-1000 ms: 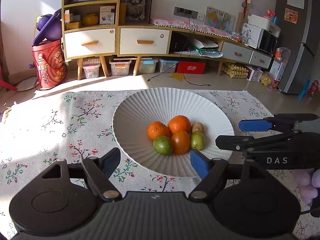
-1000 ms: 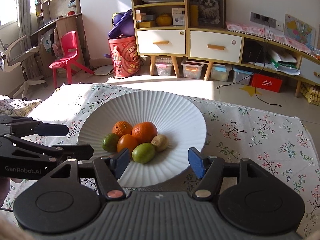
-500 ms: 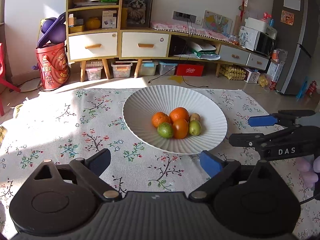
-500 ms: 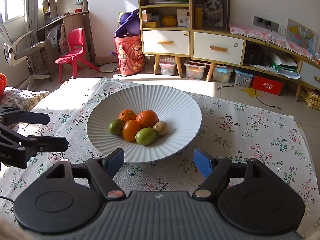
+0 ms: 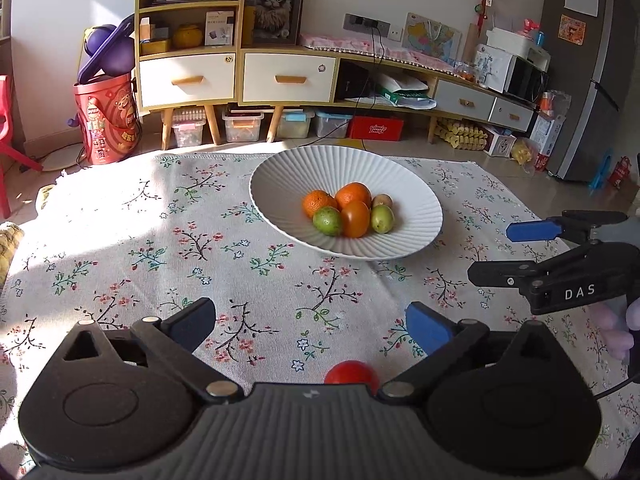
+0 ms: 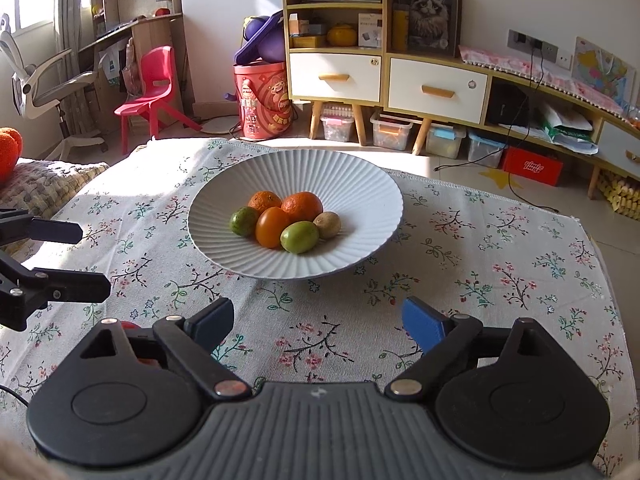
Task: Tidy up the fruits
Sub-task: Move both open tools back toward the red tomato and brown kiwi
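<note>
A white ribbed plate (image 5: 276,176) (image 6: 360,184) on the floral cloth holds several fruits: oranges (image 5: 353,196) (image 6: 302,206), green fruits (image 5: 327,221) (image 6: 299,237) and a brownish one (image 6: 327,225). A red fruit (image 5: 351,372) lies on the cloth close under my left gripper (image 5: 312,326), partly hidden by its body; a sliver of the red fruit (image 6: 129,325) shows in the right wrist view. My left gripper is open and empty. My right gripper (image 6: 318,322) is open and empty, back from the plate.
The right gripper (image 5: 532,248) shows at the right of the left wrist view, the left gripper (image 6: 60,256) at the left of the right wrist view. The cloth (image 5: 160,240) covers the table. A cabinet (image 5: 240,76), a red barrel (image 5: 106,120) and a red chair (image 6: 154,88) stand beyond.
Both grippers have pulled back from the plate, which now looks smaller and farther. The red fruit on the cloth has come into view under the left gripper.
</note>
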A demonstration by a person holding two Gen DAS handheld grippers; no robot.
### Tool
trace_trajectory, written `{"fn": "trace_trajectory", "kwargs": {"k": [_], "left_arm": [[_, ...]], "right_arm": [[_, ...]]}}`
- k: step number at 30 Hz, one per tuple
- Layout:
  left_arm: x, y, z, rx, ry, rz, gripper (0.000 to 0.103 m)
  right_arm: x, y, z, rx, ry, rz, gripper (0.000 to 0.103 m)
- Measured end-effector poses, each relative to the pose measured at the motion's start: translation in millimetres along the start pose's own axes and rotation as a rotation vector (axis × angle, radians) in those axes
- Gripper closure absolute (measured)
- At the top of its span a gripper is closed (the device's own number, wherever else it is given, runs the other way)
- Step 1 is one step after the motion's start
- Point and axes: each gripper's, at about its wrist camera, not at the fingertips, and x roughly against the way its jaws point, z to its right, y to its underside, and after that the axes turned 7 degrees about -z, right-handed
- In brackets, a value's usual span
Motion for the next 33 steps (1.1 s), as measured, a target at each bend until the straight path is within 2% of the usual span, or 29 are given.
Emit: {"fn": "trace_trajectory", "kwargs": {"k": [6, 21, 33], "left_arm": [[5.9, 10.6, 1.3, 0.007, -0.002, -0.002, 0.011], [16.3, 35.0, 3.8, 0.005, 0.0, -0.01, 0.011], [11.9, 56.0, -8.4, -0.005, -0.026, -0.086, 0.011]], "right_arm": [[4.3, 9.0, -5.6, 0.009, 0.004, -0.005, 0.007], [6.6, 28.5, -23.8, -0.014, 0.02, -0.024, 0.004], [-2.4, 44.6, -47.9, 0.028, -0.006, -0.068, 0.004]]}}
